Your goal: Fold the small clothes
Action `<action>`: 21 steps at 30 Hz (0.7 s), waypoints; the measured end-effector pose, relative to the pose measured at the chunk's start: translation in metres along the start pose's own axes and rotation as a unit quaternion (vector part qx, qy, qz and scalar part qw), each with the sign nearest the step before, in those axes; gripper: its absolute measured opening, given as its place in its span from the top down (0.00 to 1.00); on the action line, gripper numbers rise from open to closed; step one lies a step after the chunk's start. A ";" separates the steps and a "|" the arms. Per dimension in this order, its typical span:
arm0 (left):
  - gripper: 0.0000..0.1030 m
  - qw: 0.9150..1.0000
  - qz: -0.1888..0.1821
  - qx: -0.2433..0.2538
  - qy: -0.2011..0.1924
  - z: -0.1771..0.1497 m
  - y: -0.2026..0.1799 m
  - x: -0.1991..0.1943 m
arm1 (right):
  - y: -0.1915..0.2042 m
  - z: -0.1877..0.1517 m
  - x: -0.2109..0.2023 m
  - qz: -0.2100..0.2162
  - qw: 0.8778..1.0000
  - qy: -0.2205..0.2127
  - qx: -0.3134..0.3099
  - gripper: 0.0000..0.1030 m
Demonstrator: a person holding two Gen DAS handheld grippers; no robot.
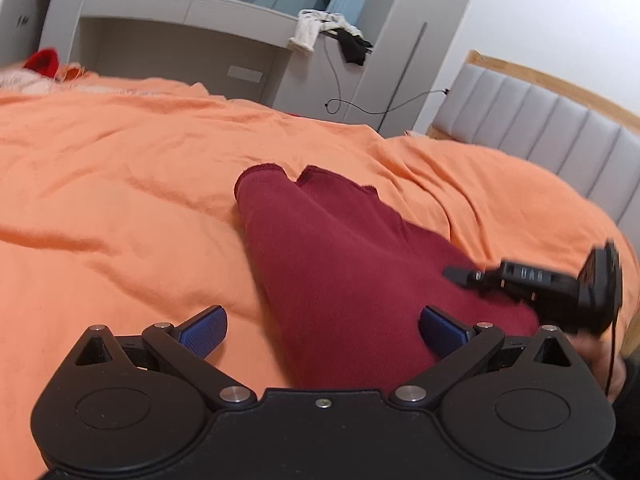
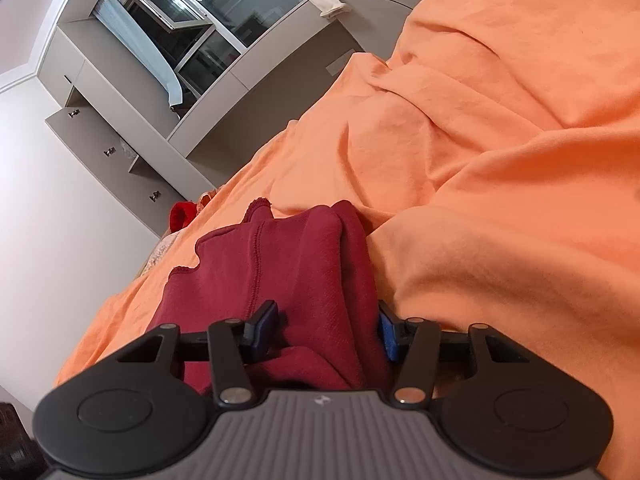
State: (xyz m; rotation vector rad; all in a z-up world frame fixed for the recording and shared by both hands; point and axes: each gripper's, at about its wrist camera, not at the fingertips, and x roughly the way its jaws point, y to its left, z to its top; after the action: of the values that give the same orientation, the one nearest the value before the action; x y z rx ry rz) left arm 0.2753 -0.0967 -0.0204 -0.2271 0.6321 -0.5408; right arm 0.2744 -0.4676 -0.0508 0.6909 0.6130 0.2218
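A dark red garment [image 1: 340, 264] lies lengthwise on the orange bedspread [image 1: 120, 184], its two hemmed ends pointing away from me. My left gripper [image 1: 322, 320] hangs open and wide over the garment's near end, and its blue pads [image 1: 204, 334] touch no cloth. In the left wrist view my right gripper [image 1: 460, 274] reaches in from the right over the garment's edge. In the right wrist view the right gripper [image 2: 324, 320] has a bunched fold of the red garment [image 2: 304, 264] filling the gap between its pads [image 2: 264, 328], which press on it from both sides.
Grey built-in cabinets [image 1: 180, 40] and a window [image 2: 192, 12] stand beyond the bed. White and black clothes [image 1: 328, 34] hang off a ledge with a cable below. A grey padded headboard [image 1: 540, 120] is at the right. A bright red item [image 1: 42, 62] lies at the far left.
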 end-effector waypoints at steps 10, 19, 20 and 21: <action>0.00 0.997 0.014 -0.042 0.058 0.012 0.011 0.031 | 0.002 -0.002 0.000 -0.004 1.000 -0.002 -0.005 0.45; 0.00 0.998 0.017 -0.036 0.049 0.004 0.010 0.038 | 0.002 -0.002 0.000 -0.004 1.000 -0.002 -0.006 0.44; 0.00 0.998 0.016 -0.037 0.047 0.004 0.011 0.038 | 0.002 -0.002 0.000 -0.004 1.000 -0.002 -0.007 0.44; 0.00 0.998 0.015 -0.037 0.046 0.003 0.011 0.038 | 0.002 -0.002 0.000 -0.005 1.000 -0.002 -0.008 0.44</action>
State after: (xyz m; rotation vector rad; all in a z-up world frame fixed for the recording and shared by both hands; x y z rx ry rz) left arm 0.3071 -0.1076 -0.0409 -0.2637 0.7441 -0.5021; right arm 0.2736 -0.4649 -0.0507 0.6736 0.6094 0.2162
